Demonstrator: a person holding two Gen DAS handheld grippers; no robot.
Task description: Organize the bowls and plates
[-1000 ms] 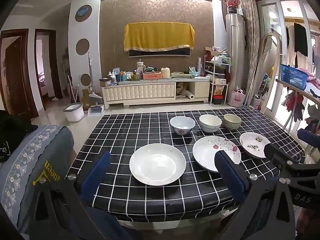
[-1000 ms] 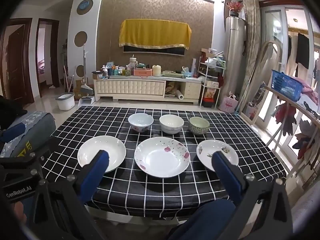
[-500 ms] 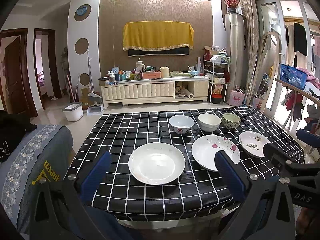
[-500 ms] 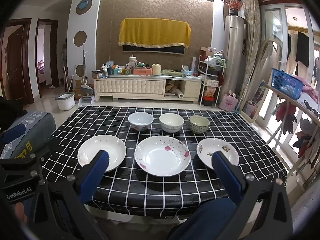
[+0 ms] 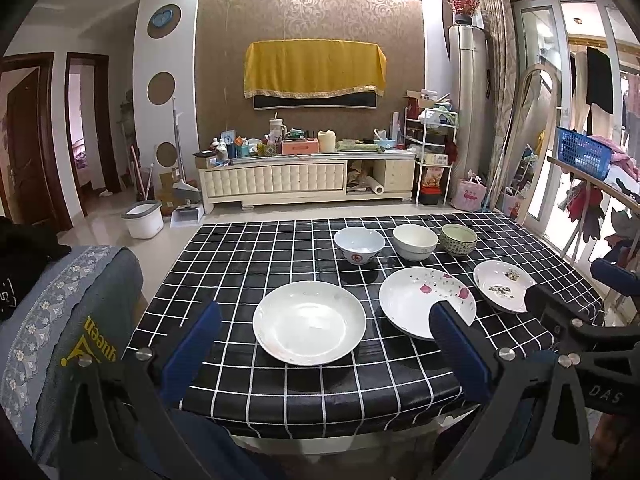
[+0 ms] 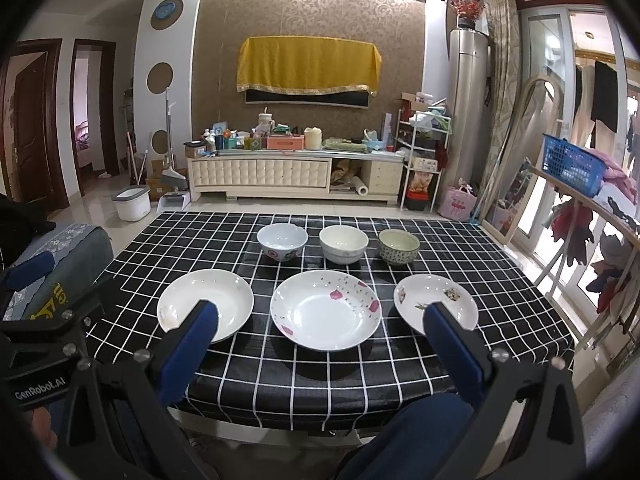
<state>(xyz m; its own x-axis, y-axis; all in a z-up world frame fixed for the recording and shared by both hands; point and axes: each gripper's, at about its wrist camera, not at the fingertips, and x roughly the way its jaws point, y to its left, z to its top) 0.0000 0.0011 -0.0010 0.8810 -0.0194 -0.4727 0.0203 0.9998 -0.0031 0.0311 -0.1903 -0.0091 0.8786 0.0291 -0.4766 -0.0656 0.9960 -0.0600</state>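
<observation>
The left claw (image 5: pixel 324 332) hangs released at the bottom of the left wrist view, its two blue fingers (image 5: pixel 192 350) spread wide and holding nothing. They frame the plain white plate (image 5: pixel 309 322), which lies flat on the table near its front edge, in the lower middle of the frame; the fingers sit in front of it and do not touch it. The right claw (image 6: pixel 322 330) is likewise released, with blue fingers (image 6: pixel 454 346) wide apart and empty at the bottom of the right wrist view. Between them, in the middle of that frame, lies the plate with pink petals (image 6: pixel 325 314), apart from both fingertips.

To the right of the petal plate, the smaller patterned plate (image 6: pixel 436 302) lies partly behind the right finger. The three plates make a row across the front of the table (image 6: pixel 360 384), which wears a black cloth with a white grid. Behind them, toward the middle of the frame, stands a second row: a pale blue bowl (image 6: pixel 282 242), a white bowl (image 6: pixel 343 244) and a green speckled bowl (image 6: pixel 399 247), all upright, each apart from its neighbour.

At the left edge of the left wrist view a grey-blue embroidered cloth (image 5: pixel 68 316) lies beside the table. Farther back, a cream cabinet (image 5: pixel 304 178) stands against the patterned wall under a yellow cloth (image 5: pixel 315 67).
</observation>
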